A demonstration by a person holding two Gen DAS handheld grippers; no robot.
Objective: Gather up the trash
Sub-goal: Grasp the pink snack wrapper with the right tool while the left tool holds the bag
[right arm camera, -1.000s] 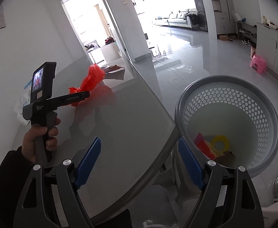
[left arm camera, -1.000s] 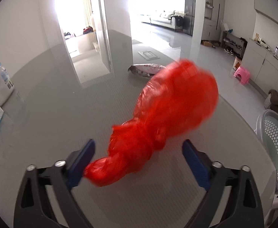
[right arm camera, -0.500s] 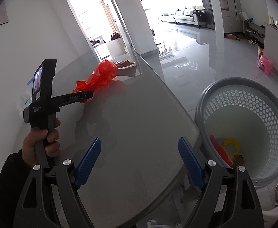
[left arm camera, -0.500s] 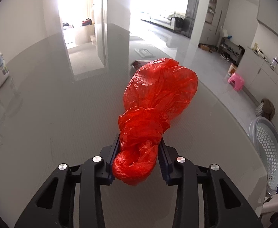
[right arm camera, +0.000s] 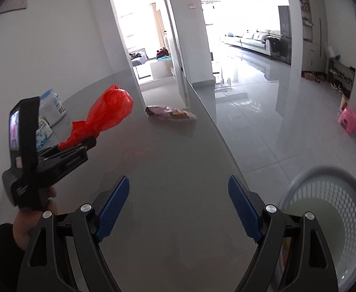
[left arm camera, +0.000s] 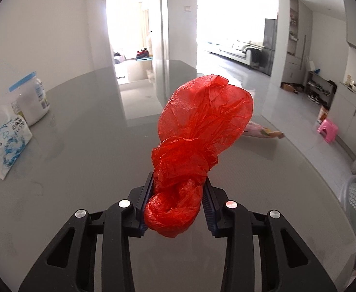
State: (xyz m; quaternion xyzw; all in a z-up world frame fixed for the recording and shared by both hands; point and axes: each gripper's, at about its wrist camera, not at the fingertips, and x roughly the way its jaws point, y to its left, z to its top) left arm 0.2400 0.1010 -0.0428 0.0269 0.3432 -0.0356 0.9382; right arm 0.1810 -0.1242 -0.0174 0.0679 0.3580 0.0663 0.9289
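The red plastic bag (left arm camera: 202,131) was knotted at its near end, and that twisted tail sat pinched between the blue pads of my left claw (left arm camera: 175,202), with the puffed body running straight out ahead along the claw's own line and tipping a little to the right. From the right wrist view I could see the bag (right arm camera: 105,114) held clear of the table (right arm camera: 168,170), angled up and away from the handle, so nothing of it appeared to be touching the grey top. What I judged the coming move to turn on was where the basket lay: the perforated white laundry-style basket (right arm camera: 328,219) stood on the floor off the table's right edge, near my right claw (right arm camera: 179,204) and across the table from the left one; in the left view only its rim (left arm camera: 355,194) showed at the far right. So I reckoned the bag would have to travel rightward, beyond the table edge, long axis leading. My right claw hung wide apart, holding nothing, just above the near part of the table. A flat snack wrapper (right arm camera: 170,113) lay further out near the table's far right edge. A white tub (left arm camera: 30,99) and a tissue pack (left arm camera: 6,143) stood at the left.
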